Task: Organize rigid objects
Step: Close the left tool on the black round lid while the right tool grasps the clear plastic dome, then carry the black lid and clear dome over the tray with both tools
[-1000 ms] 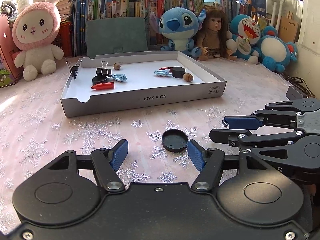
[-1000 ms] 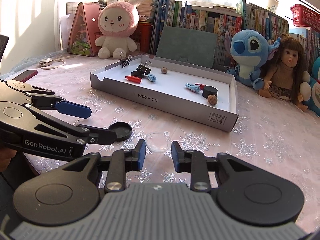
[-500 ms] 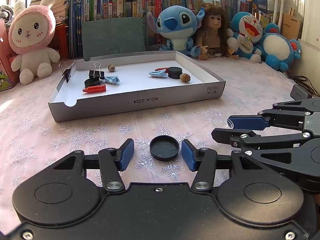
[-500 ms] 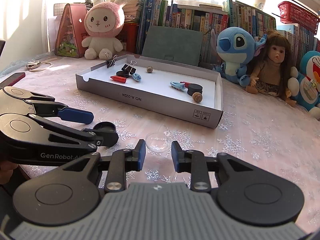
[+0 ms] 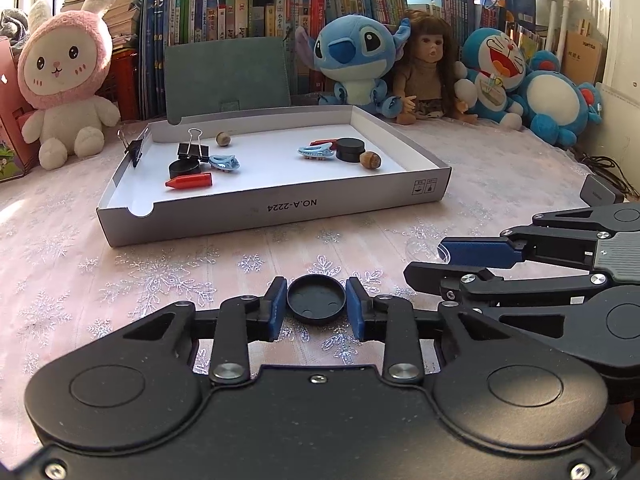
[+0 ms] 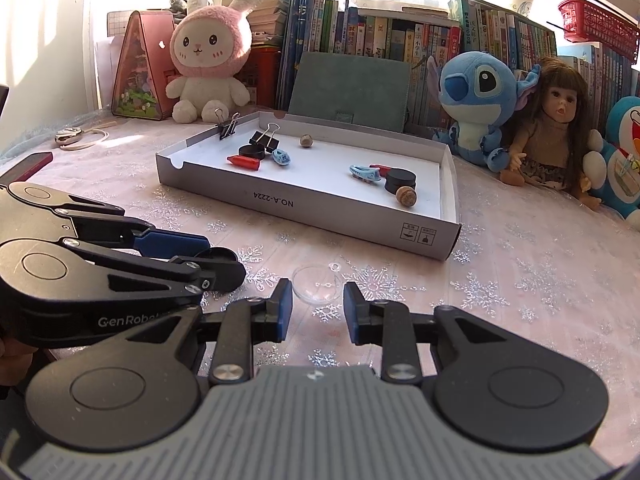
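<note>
The left claw has just been closing and now pinches the black round cap on the bench in front of the grey tray, likely to carry it in; the right claw stands narrowly apart around the clear dome, not clamped.

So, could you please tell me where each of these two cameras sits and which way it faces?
Left wrist: on the left hand-held gripper, looking forward and down over the table at the grey tray; its pads close on the black cap; the right hand-held gripper enters from the right.
Right wrist: on the right hand-held gripper, facing the tray; the clear dome lies just ahead of its pads; the left hand-held gripper enters from the left.
Shared: tray, both grippers, plush toys, books.
</note>
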